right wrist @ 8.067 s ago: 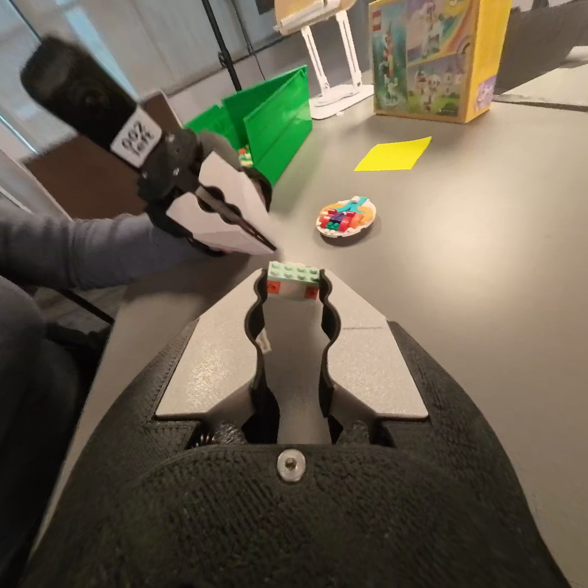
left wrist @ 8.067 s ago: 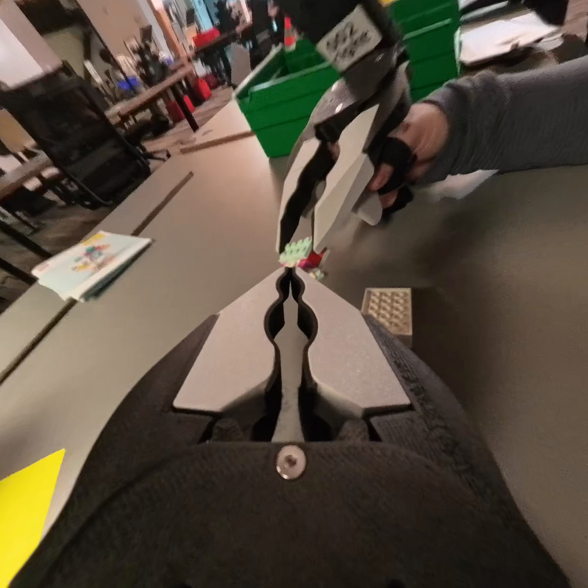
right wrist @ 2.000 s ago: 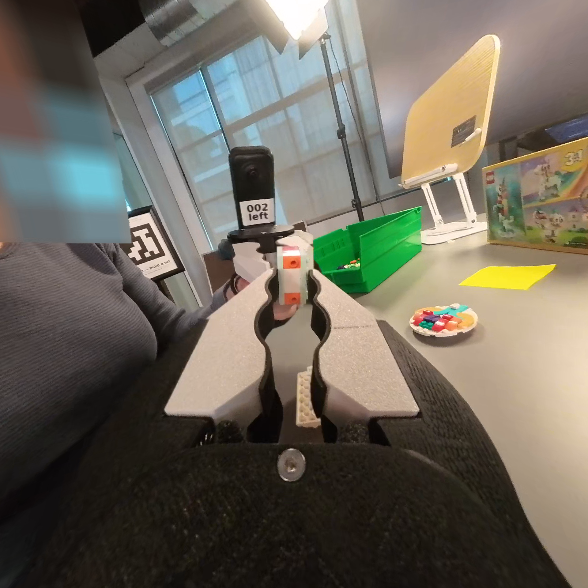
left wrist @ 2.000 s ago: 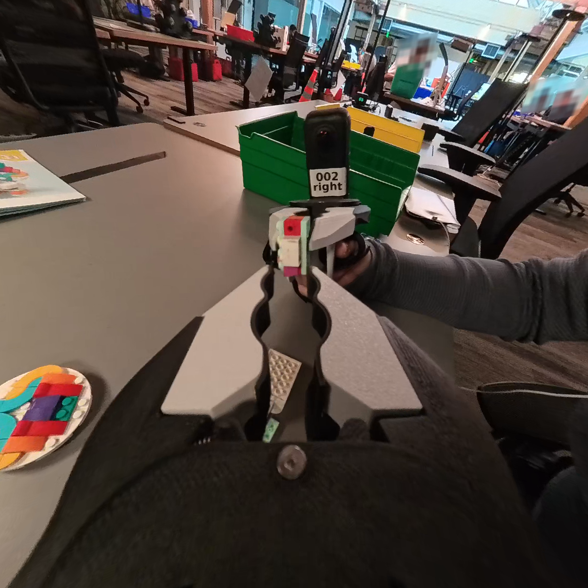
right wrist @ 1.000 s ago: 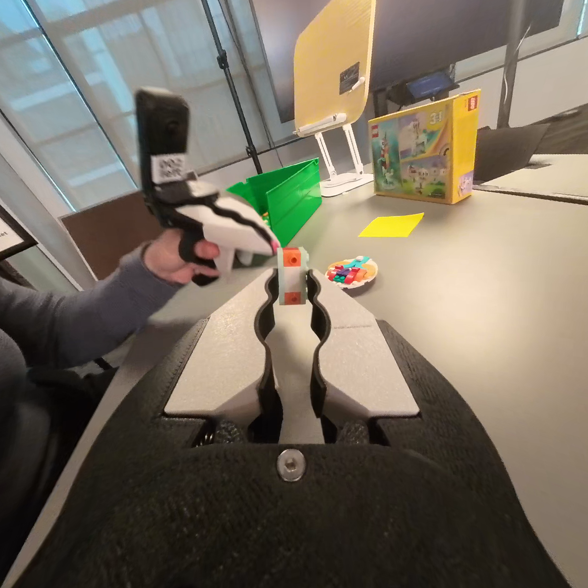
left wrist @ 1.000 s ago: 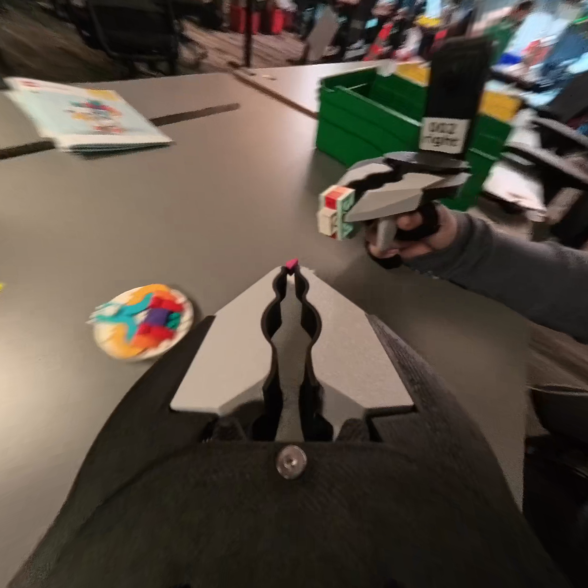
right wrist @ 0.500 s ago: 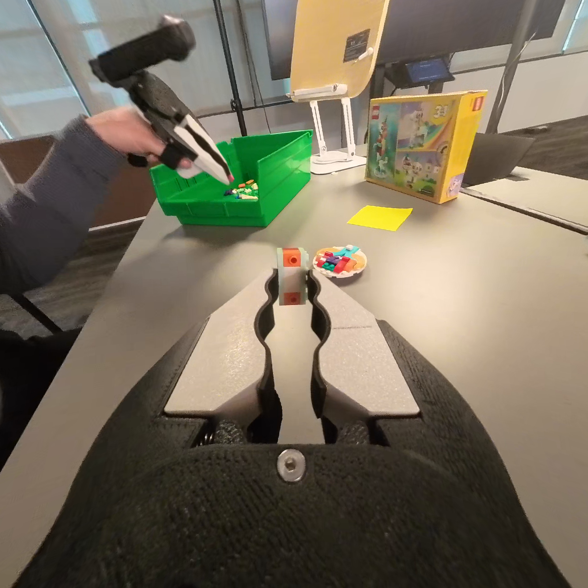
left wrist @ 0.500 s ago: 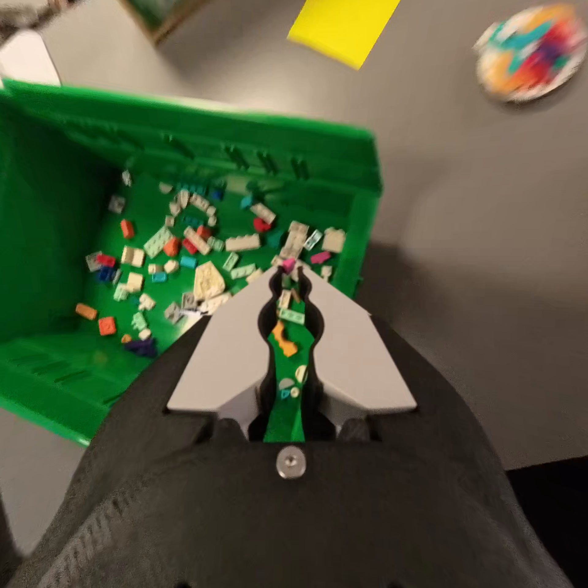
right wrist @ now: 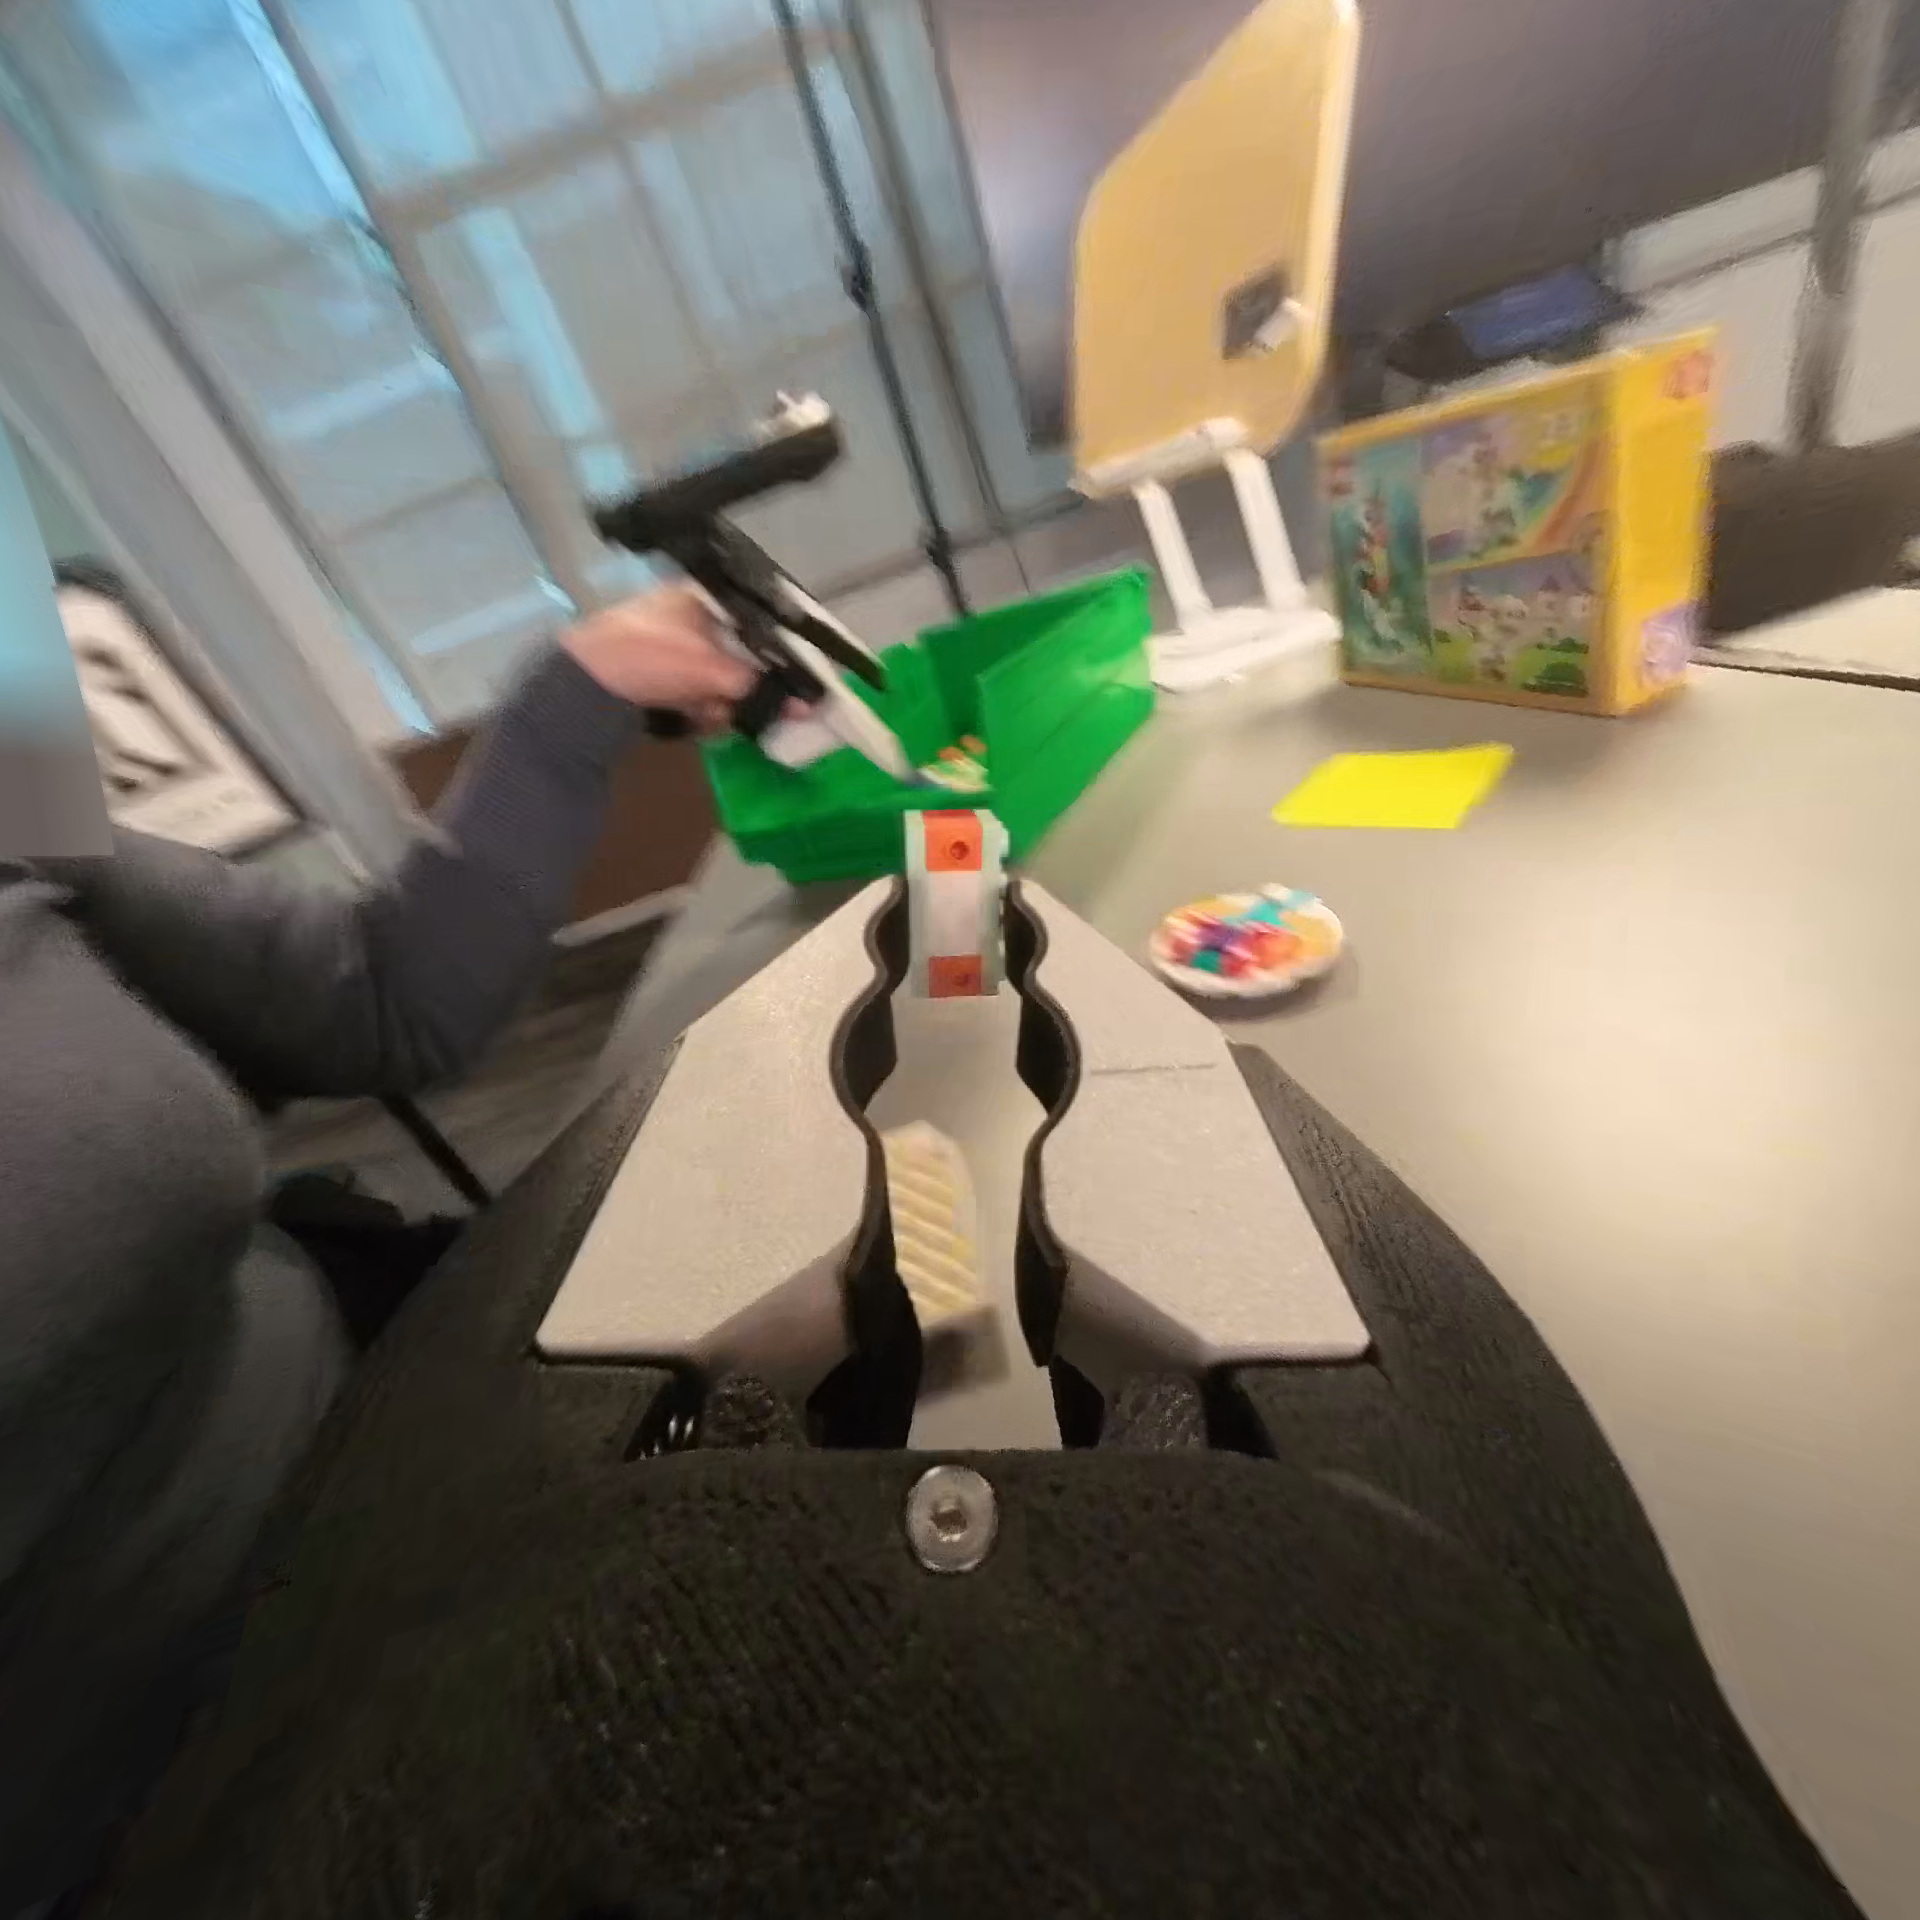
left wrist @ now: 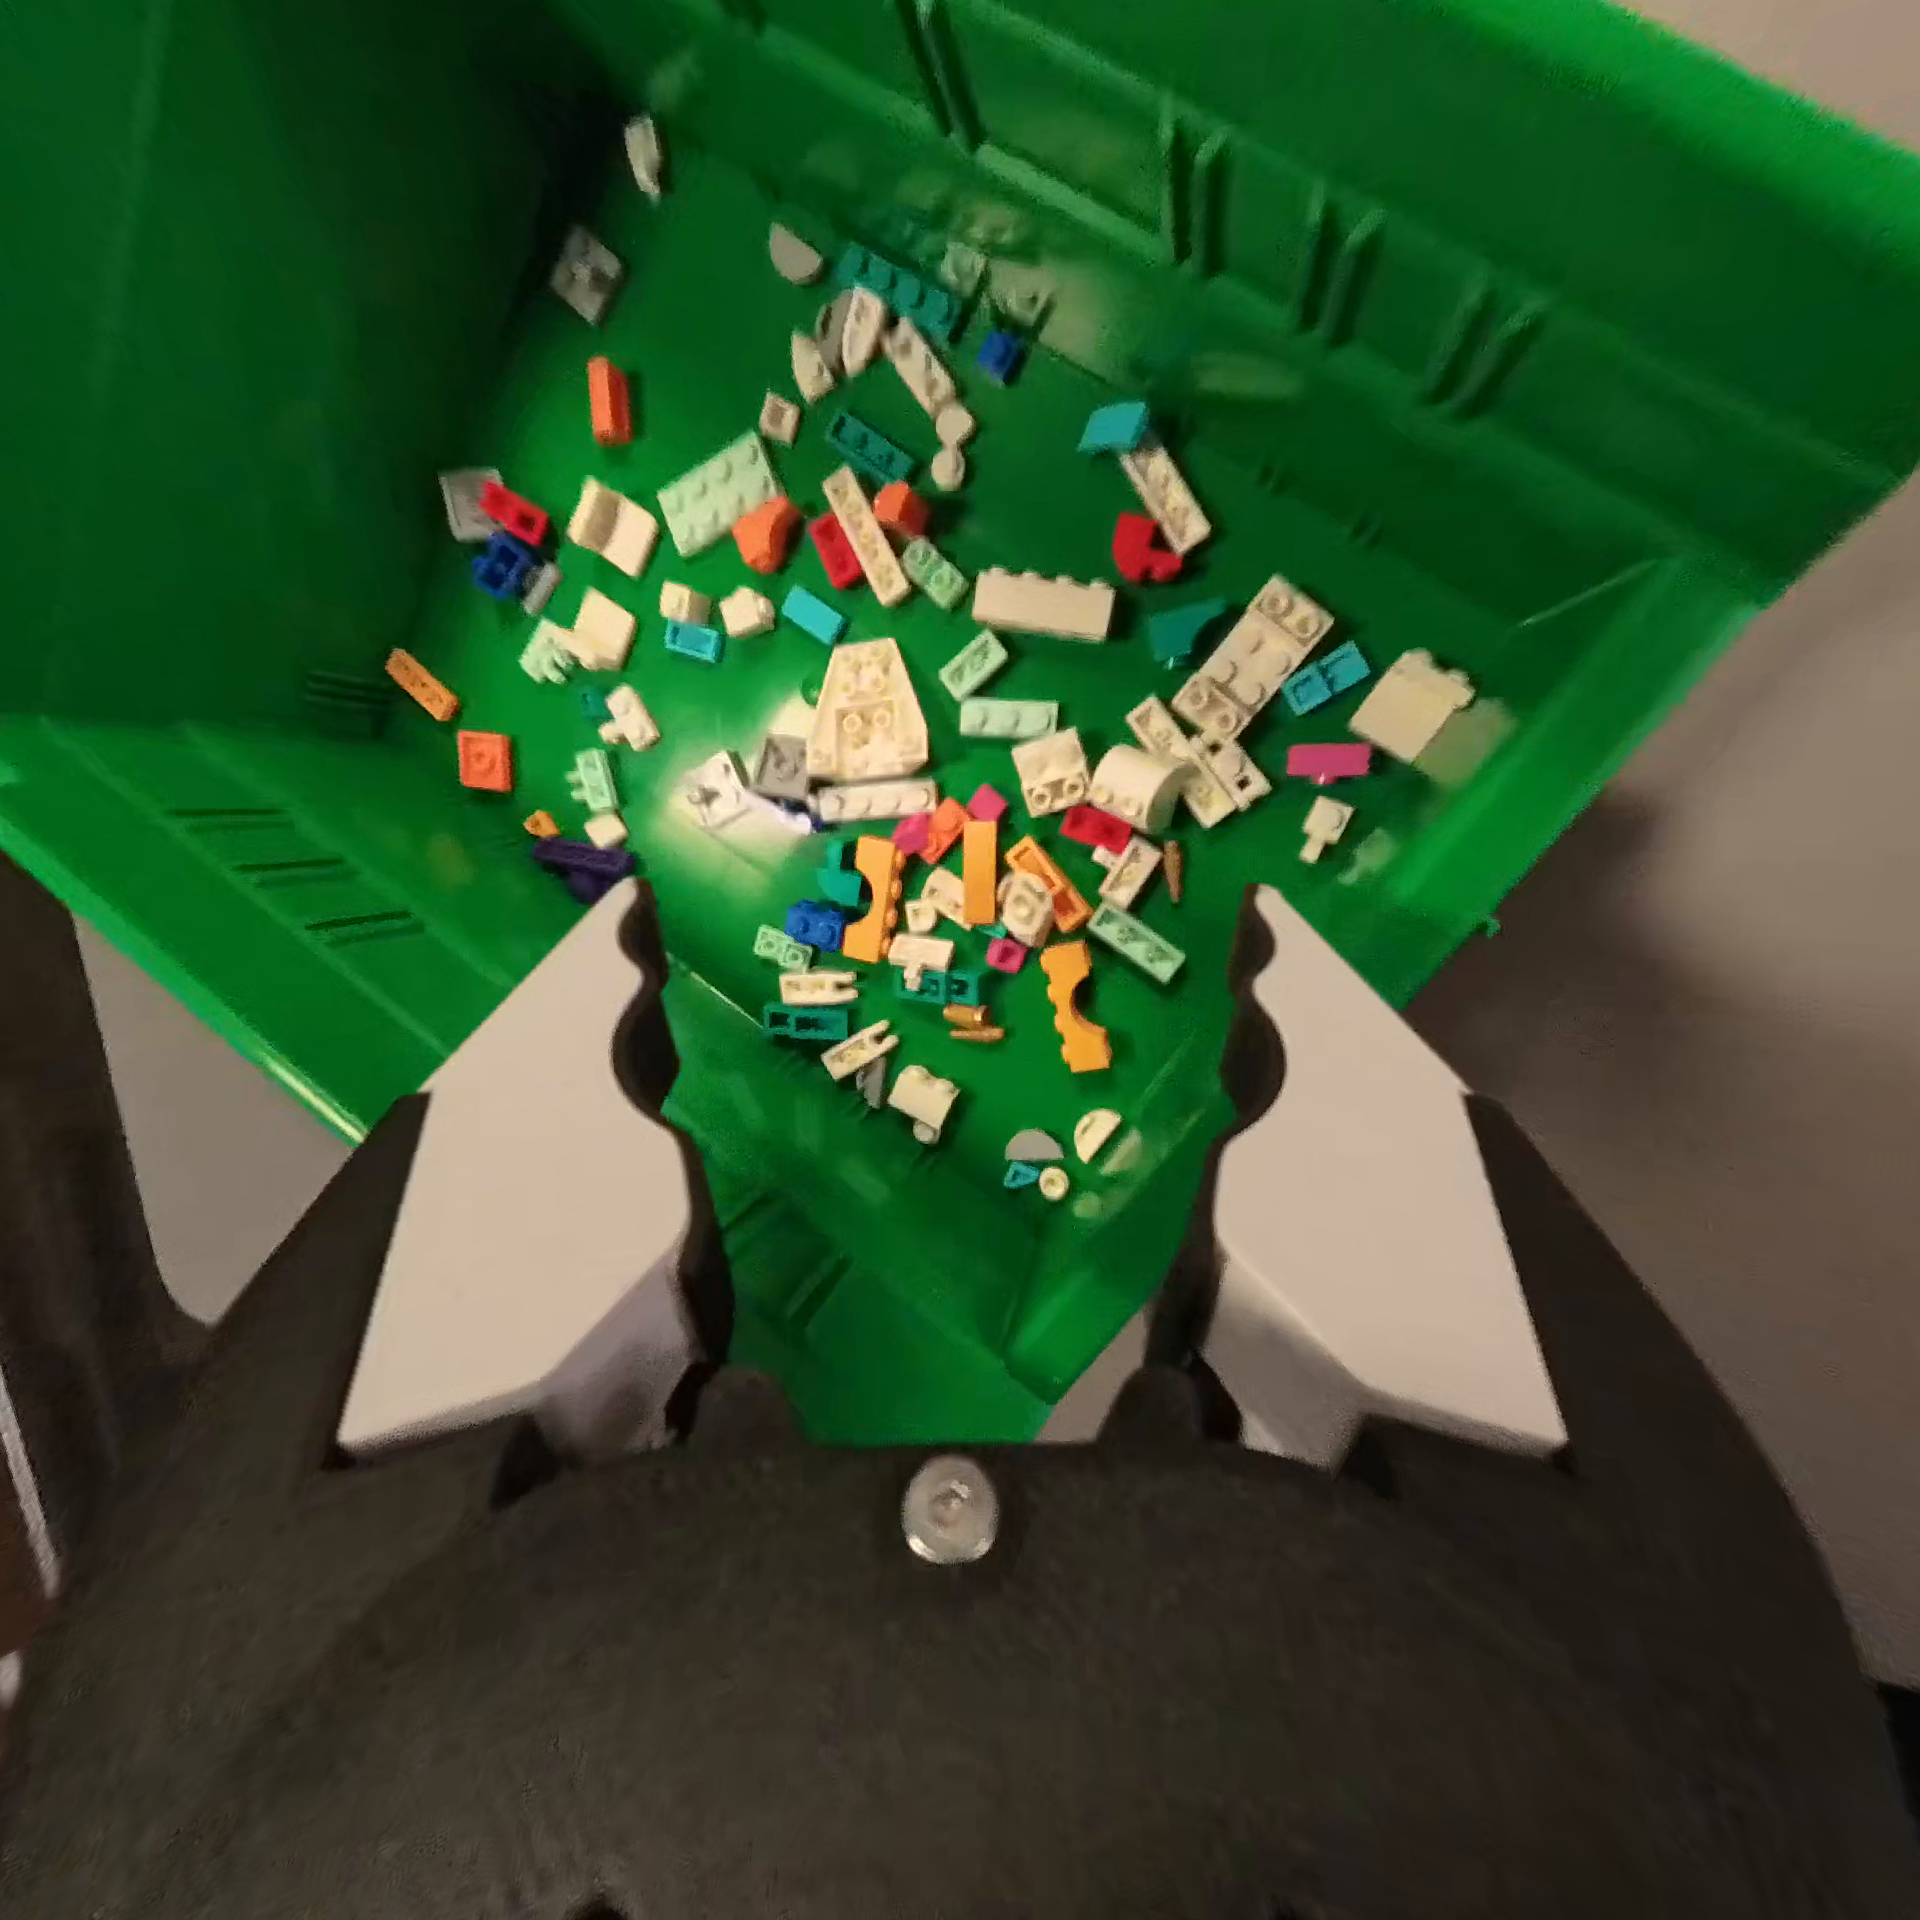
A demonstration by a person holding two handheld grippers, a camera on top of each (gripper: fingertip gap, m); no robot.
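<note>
My left gripper (left wrist: 940, 896) is open wide and empty, pointing down into a green bin (left wrist: 260, 312) with many loose small bricks (left wrist: 966, 894) of several colours on its floor. In the right wrist view the left gripper (right wrist: 831, 707) hangs tilted over that bin (right wrist: 1039, 675). My right gripper (right wrist: 954, 914) is shut on a small brick assembly (right wrist: 951, 904), grey-white with two orange-red bricks and a mint green side, held above the grey table (right wrist: 1558, 1039). A cream studded baseplate (right wrist: 930, 1226) lies on the table below its fingers.
A round white plate (right wrist: 1247, 940) with colourful bricks sits right of the assembly. A yellow paper sheet (right wrist: 1392, 800) and a yellow toy box (right wrist: 1517, 540) lie farther back. A wooden board on a white stand (right wrist: 1205, 312) stands behind the bin. Some 40 cm of space lies between my two pairs of fingers.
My left gripper has opened wide and come lower into the bin; the small pink piece it held is no longer between its tips. My right gripper still holds the assembly and has swung slightly left.
</note>
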